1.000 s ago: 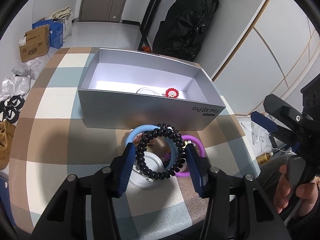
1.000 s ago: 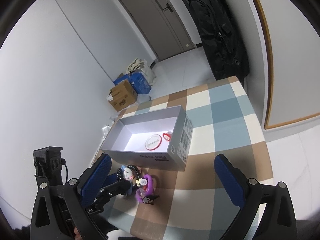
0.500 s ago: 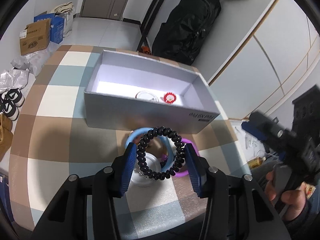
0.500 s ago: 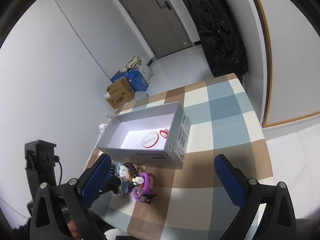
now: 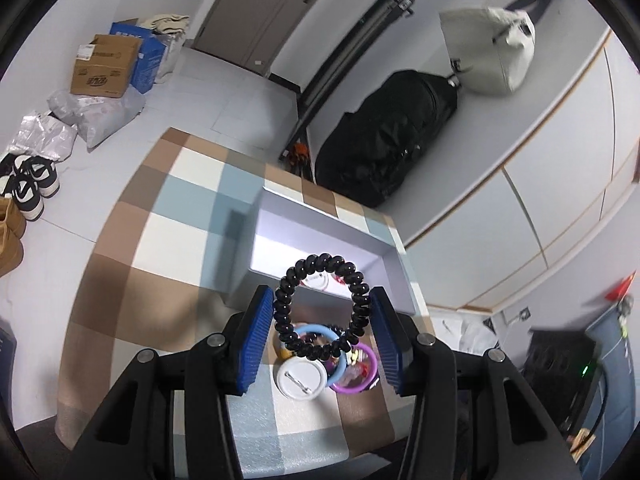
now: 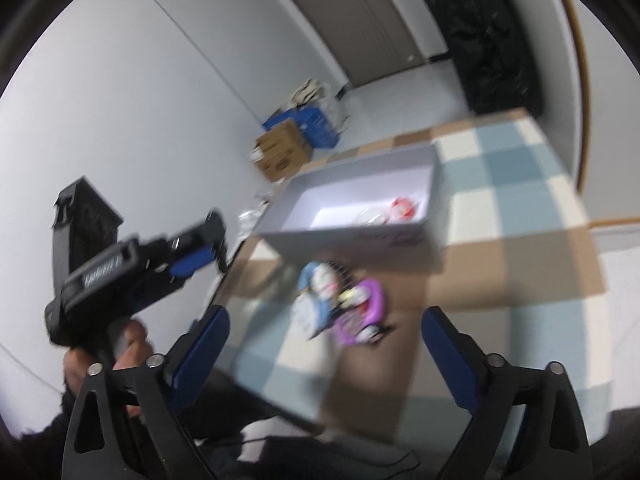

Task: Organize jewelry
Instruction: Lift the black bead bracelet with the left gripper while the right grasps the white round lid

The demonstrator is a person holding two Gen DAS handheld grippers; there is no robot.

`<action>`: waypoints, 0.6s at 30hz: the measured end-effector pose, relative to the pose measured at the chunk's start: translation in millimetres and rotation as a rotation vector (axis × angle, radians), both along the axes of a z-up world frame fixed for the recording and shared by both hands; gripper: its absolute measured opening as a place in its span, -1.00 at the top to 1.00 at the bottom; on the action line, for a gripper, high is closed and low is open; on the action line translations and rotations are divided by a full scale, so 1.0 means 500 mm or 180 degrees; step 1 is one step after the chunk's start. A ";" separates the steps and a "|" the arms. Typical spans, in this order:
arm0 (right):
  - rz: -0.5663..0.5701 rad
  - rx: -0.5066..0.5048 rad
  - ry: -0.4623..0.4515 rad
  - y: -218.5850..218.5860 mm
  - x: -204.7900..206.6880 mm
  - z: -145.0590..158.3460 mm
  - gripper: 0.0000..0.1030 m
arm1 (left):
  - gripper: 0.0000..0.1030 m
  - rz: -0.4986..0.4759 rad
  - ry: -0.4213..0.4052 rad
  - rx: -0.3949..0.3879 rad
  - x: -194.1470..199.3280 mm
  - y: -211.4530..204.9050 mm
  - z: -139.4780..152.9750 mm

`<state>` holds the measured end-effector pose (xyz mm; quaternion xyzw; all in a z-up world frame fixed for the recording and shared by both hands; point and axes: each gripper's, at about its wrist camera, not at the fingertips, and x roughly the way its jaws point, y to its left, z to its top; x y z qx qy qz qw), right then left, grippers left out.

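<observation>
My left gripper [image 5: 320, 336] is shut on a black spiral hair tie [image 5: 320, 306] and holds it in the air, above the pile of jewelry and level with the near wall of the grey box [image 5: 320, 236]. The pile on the table holds a blue ring [image 5: 334, 338], a purple ring [image 5: 366, 372] and a white round badge [image 5: 299, 378]. The box holds a white round piece and a red piece [image 6: 402, 208]. My right gripper [image 6: 324, 356] is open and empty, above the near part of the table; its view is blurred. The left gripper shows there [image 6: 200, 256].
The checked tablecloth [image 5: 160, 264] covers a small table. A black bag [image 5: 384, 140] leans on the wall behind it. Cardboard boxes [image 5: 106, 66], plastic bags and shoes lie on the floor at the left.
My left gripper has lifted the black hair tie well up off the pile and tilted forward. The right gripper has swung quickly, blurring its view.
</observation>
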<state>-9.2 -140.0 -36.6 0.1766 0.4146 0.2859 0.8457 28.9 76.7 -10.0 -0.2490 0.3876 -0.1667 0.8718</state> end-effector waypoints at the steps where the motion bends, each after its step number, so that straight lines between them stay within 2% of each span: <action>1: 0.0060 0.0068 0.0083 0.011 -0.003 -0.007 -0.65 | 0.16 0.0013 0.0001 -0.0024 0.002 0.002 -0.001; 3: 0.0170 0.0140 0.0186 0.031 -0.006 -0.018 -0.51 | 0.16 0.0021 -0.0001 -0.0057 0.006 0.007 -0.001; 6: 0.0329 0.0013 0.0193 0.072 -0.005 -0.025 -0.43 | 0.16 0.0015 -0.0012 -0.0083 0.008 0.011 0.000; 15: 0.0671 -0.0762 -0.0076 0.192 0.030 -0.022 -0.37 | 0.16 0.0060 0.0006 -0.0215 0.011 0.047 0.007; 18: 0.0732 -0.1075 -0.0101 0.222 0.040 -0.034 -0.26 | 0.16 0.0074 0.0029 -0.0257 0.013 0.055 0.006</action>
